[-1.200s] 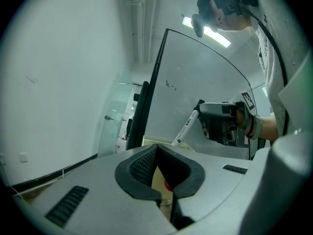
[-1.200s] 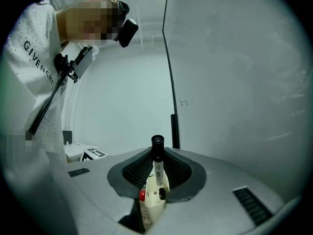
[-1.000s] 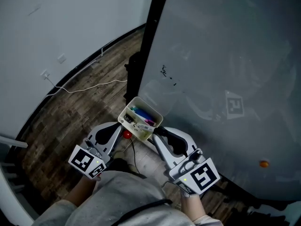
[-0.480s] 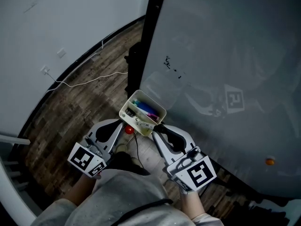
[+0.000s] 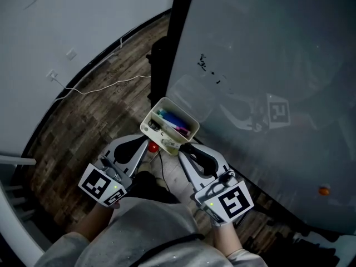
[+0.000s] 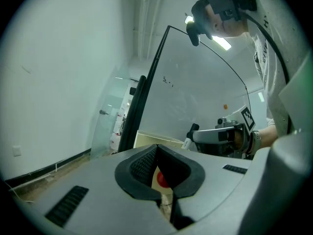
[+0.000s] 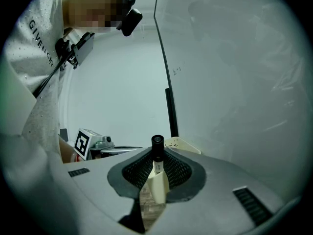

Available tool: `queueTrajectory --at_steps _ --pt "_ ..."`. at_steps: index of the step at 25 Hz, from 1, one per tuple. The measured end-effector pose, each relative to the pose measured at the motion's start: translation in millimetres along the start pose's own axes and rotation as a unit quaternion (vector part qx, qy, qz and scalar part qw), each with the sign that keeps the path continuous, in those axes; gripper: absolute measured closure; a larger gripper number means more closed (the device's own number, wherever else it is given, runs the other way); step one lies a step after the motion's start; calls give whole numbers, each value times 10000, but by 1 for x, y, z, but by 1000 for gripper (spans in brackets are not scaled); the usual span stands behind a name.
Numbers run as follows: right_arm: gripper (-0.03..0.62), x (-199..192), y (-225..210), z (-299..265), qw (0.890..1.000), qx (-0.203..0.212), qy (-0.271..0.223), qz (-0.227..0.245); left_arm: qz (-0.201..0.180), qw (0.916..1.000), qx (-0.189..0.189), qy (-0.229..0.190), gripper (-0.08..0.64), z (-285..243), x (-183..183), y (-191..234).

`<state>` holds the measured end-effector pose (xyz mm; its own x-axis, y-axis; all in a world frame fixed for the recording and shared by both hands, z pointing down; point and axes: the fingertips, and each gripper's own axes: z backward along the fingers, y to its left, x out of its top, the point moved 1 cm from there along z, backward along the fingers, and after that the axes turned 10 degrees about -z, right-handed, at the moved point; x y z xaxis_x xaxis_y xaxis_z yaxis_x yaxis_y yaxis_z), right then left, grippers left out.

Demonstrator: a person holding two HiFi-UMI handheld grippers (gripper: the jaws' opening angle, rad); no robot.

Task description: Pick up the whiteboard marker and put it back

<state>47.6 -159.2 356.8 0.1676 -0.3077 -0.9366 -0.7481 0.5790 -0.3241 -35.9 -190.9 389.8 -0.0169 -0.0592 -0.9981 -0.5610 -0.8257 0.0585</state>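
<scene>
The right gripper (image 5: 184,148) has its jaws pinching the whiteboard marker (image 7: 157,156): black cap outward past the jaw tips, white barrel between the pads. The small print on the barrel label cannot be read. The left gripper (image 5: 144,145) has its jaws pressed together at the tips with nothing between the pads. A red round item (image 5: 151,147) shows through the hollow behind them; what it is cannot be told. Both grippers point at the near edge of a cream tray (image 5: 151,114) beside the whiteboard (image 5: 267,49), at the foot of its black frame post (image 5: 173,43). The marker tip lies just beside the tray's near right corner, and the left jaw tips lie near its near left corner. Blue and pink markers (image 5: 172,121) lie inside the tray. Left of the post, wood-pattern floor (image 5: 83,127) runs to a white wall (image 5: 67,21), crossed by a white cable (image 5: 111,85). The whiteboard bounds the right side. Small black marks (image 5: 207,67) on the whiteboard are not legible, and an orange dot (image 5: 324,191) sits near its lower right edge. The person's grey garment carries the lettering "GIVENCH" (image 7: 41,38). Each gripper cube shows a black-and-white square marker.
</scene>
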Motion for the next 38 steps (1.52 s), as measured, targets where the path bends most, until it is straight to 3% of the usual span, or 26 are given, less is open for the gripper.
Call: queueTrajectory --at_steps 27,38 --pt "515 -17 1 0 9999 -132 -20 100 226 9995 208 50 545 11 -9 2" --pt "515 -20 6 4 10000 54 -42 4 226 9994 251 74 545 10 -11 -1"
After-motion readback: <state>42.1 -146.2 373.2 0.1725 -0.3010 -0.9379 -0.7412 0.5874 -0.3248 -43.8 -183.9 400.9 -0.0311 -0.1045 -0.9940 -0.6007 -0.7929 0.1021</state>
